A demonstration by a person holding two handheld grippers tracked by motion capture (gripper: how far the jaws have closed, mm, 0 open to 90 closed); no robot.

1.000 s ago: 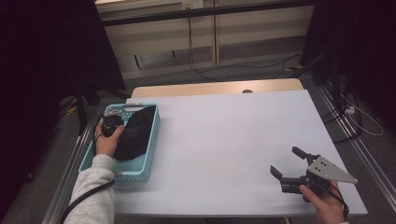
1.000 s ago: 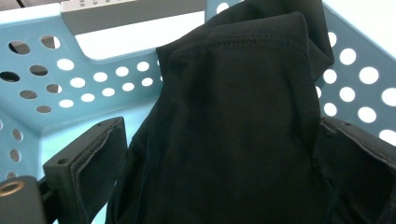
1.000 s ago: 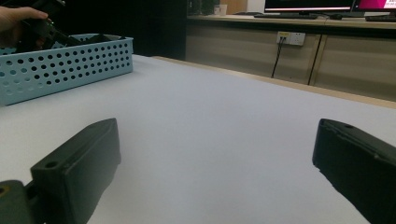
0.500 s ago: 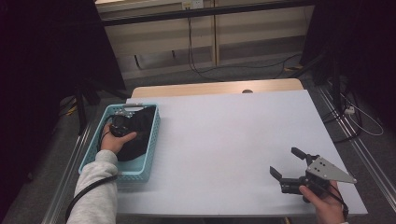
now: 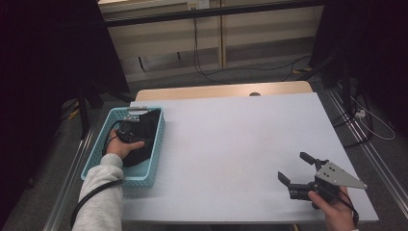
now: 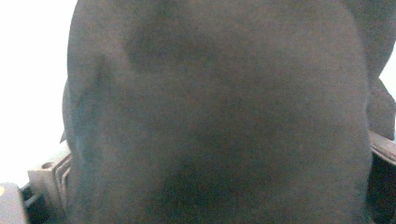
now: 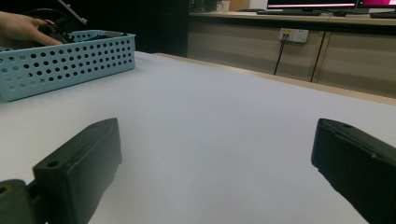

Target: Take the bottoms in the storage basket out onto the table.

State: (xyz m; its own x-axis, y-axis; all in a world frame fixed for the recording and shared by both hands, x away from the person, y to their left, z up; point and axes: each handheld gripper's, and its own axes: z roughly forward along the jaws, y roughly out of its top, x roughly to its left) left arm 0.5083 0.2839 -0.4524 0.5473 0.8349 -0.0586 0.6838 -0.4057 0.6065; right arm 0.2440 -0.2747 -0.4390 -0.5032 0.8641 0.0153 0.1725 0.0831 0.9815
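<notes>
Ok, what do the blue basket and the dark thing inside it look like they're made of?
The basket looks like light blue moulded plastic with a matt finish: its walls carry even rows of round holes. The dark thing looks like soft black cloth: it lies slumped and folded, and the left gripper view shows a dull, finely woven surface with no shine. The exact fabric can't be told.

In the left gripper view, dark cloth (image 6: 219, 116) sits blurred against the lens, and the jaws cannot be made out. From above, the left hand-held gripper (image 5: 129, 129) is half covered by the person's left hand (image 5: 120, 147) inside the basket (image 5: 156, 147), so its jaw state cannot be told. The right hand (image 5: 337, 211) is cut off by the bottom edge.
</notes>
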